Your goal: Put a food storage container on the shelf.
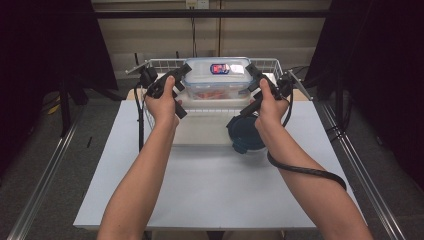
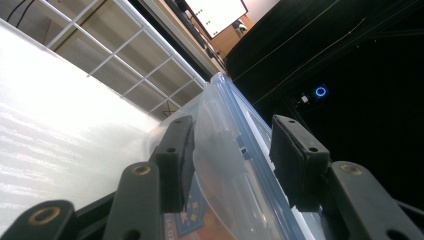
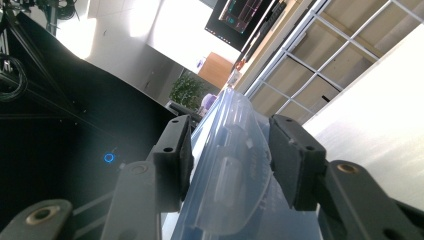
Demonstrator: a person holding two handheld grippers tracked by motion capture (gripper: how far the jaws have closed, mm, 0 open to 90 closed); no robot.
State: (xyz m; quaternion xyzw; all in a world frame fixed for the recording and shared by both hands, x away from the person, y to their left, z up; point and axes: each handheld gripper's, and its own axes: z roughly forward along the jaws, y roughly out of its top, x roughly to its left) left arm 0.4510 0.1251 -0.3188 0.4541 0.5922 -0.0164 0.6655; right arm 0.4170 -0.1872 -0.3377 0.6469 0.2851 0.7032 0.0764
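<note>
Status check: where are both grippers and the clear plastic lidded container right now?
Left gripper and right gripper straddle the side latches of the clear plastic lidded container, jaws open. Container over white wire basket. Dark blue round lid nearby on table.

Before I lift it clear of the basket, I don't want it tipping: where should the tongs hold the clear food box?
Grip the clear food box by its two short-end lid flaps, one tongs from each side: the box is long, and the flaps jut out.

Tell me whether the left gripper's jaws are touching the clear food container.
Touching on one side. In the left gripper view, the left gripper straddles the clear food container: its lid flap lies against the left jaw, while a gap shows before the right jaw.
</note>
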